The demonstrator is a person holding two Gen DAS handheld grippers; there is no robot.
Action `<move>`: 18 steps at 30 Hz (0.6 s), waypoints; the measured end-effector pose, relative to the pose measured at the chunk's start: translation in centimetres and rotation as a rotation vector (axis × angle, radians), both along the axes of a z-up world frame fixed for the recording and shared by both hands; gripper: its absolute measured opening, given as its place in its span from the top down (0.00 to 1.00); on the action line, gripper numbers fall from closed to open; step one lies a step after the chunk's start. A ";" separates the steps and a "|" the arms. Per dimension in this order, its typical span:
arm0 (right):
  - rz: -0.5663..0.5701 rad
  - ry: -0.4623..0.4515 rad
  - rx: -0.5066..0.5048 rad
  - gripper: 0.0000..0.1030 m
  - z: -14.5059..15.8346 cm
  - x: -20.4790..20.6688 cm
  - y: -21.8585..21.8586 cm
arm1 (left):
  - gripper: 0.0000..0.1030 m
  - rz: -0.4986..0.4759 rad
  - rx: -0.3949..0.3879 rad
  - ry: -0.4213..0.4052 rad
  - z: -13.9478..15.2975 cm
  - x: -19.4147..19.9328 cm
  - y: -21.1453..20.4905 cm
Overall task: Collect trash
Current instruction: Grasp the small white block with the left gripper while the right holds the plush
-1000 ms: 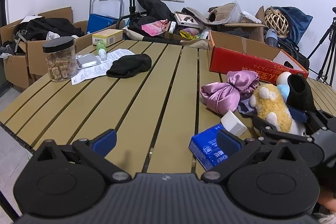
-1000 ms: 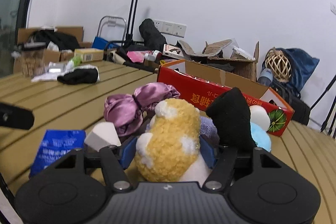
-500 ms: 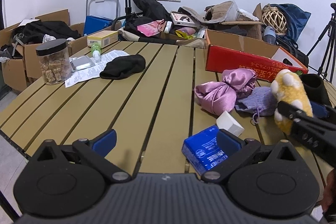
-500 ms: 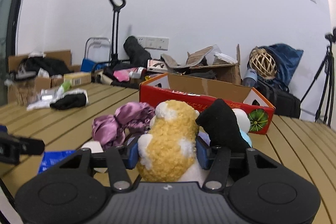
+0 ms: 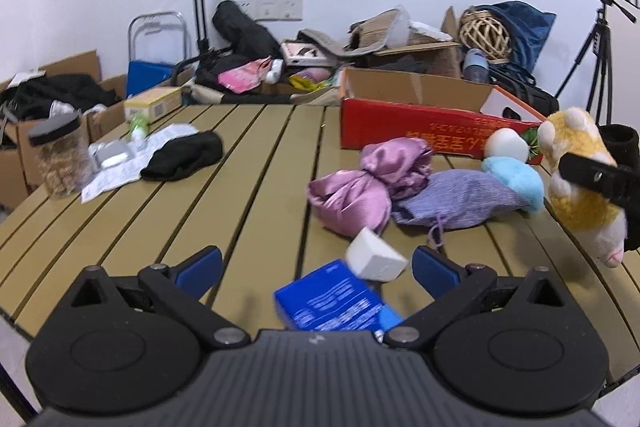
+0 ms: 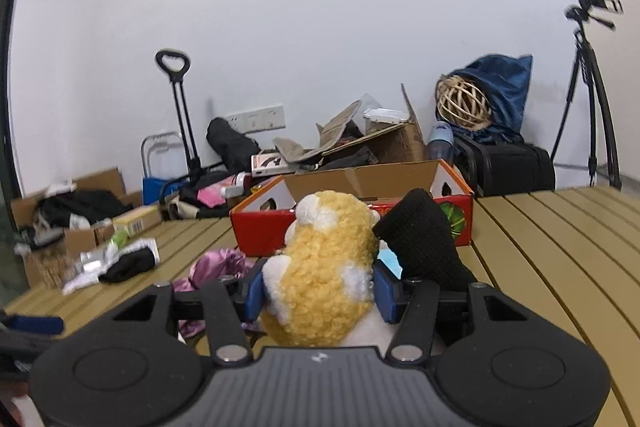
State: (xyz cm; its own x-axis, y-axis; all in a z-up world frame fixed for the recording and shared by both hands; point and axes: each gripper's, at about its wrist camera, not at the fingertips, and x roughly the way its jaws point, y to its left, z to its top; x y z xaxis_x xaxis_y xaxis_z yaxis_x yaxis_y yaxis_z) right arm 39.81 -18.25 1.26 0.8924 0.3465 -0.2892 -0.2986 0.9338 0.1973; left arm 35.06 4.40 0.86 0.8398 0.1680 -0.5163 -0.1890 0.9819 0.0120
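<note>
Left wrist view: the left gripper point(image 5: 316, 265) stands wide above the near edge of the slatted tabletop point(image 5: 248, 167), nothing pressed between its blue pads. A blue packet point(image 5: 332, 303) lies between the fingers, close to the camera, with a white block point(image 5: 374, 255) touching its far corner. Beyond them sit a pink satin bundle point(image 5: 360, 183) and a lilac pouch point(image 5: 456, 201), touching each other, and a pale blue plush point(image 5: 514, 181) beside the pouch. At the right edge a yellow plush toy point(image 5: 576, 171) hangs clear of the tabletop, a black finger of the right gripper across it. The red box point(image 5: 420, 123) stands open behind (its far flaps up).

Right wrist view: the right gripper point(image 6: 318, 291) is clamped on the plush toy point(image 6: 324, 275), both blue pads pressing into its fur; the fingers drew in a little just now. A black cloth point(image 6: 424, 239) sticks up beside the toy. The red box point(image 6: 260, 227) lies straight ahead.
</note>
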 end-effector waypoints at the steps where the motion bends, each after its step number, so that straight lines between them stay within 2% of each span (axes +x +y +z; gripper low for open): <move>1: -0.001 0.008 0.023 0.49 0.1 0.1 -0.5 | 0.00 -0.006 0.011 -0.004 0.0 0.2 -0.3; 6: -0.004 0.062 0.136 0.49 -0.4 0.8 -3.0 | 0.00 -0.046 0.043 -0.005 -0.5 1.6 -1.5; 12: -0.008 0.062 0.146 0.49 -0.8 1.1 -3.7 | 0.01 -0.078 0.043 0.023 -1.4 3.2 -2.1; 14: -0.010 0.058 0.138 0.49 -0.8 1.2 -3.6 | 0.05 -0.081 0.035 0.029 -1.6 3.6 -2.1; 18: -0.009 0.060 0.134 0.49 -0.9 1.1 -3.4 | 0.20 -0.081 0.018 0.046 -2.0 4.2 -1.8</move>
State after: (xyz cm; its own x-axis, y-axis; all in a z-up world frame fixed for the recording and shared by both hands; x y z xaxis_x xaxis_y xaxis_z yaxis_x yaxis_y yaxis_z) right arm 40.89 -21.70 0.36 0.8783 0.3774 -0.2936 -0.2742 0.9005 0.3374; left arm 39.23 2.59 -1.19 0.8262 0.1102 -0.5524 -0.1080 0.9935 0.0367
